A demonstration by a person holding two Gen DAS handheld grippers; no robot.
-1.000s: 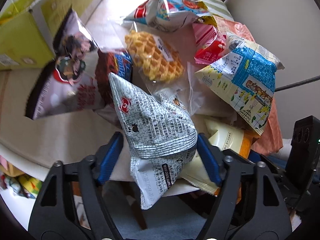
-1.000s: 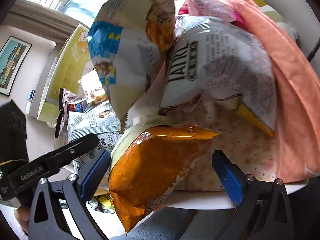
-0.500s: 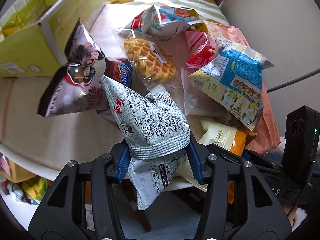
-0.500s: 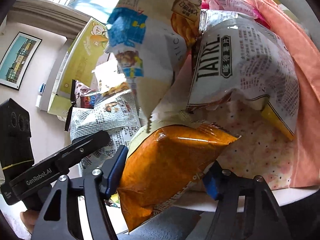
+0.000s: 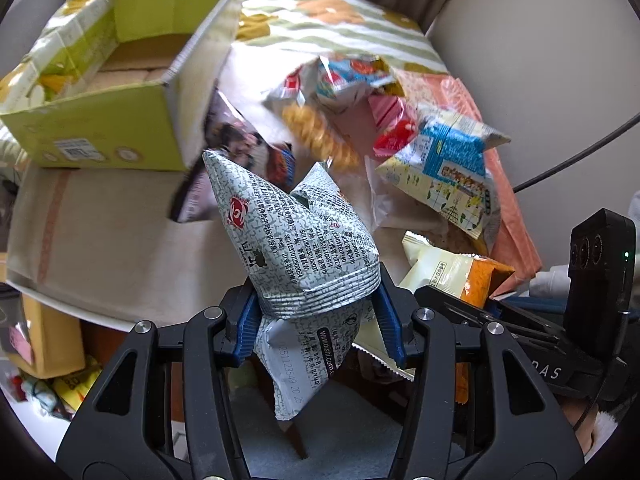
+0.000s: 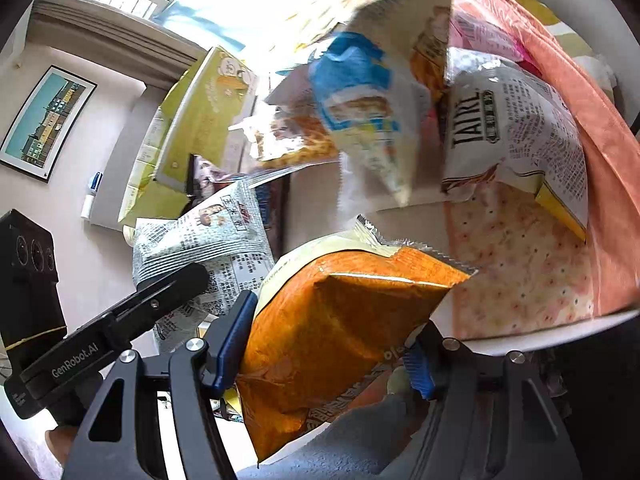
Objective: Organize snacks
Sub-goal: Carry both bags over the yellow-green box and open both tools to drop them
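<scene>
My left gripper (image 5: 318, 322) is shut on a grey-white printed snack bag (image 5: 296, 248) and holds it above the table's near edge; the bag also shows in the right wrist view (image 6: 200, 240). My right gripper (image 6: 328, 344) is shut on an orange and cream snack bag (image 6: 332, 328), which also shows at the right of the left wrist view (image 5: 456, 270). An open yellow-green cardboard box (image 5: 108, 80) stands at the far left. A pile of snack bags lies beyond: a blue and cream bag (image 5: 448, 168), a waffle pack (image 5: 320, 136), a dark bag (image 5: 236, 140).
A white "TAIRE" bag (image 6: 516, 136) and a speckled cracker pack (image 6: 516, 264) lie at the right on an orange cloth (image 6: 608, 168). A striped cushion (image 5: 340, 28) is at the back. More boxes and snacks (image 5: 48, 344) sit on the floor at the left.
Both grippers closed on their bags and lifted them. The left one rose with the grey bag, so the box now shows its open top. The view is blurred by motion.
</scene>
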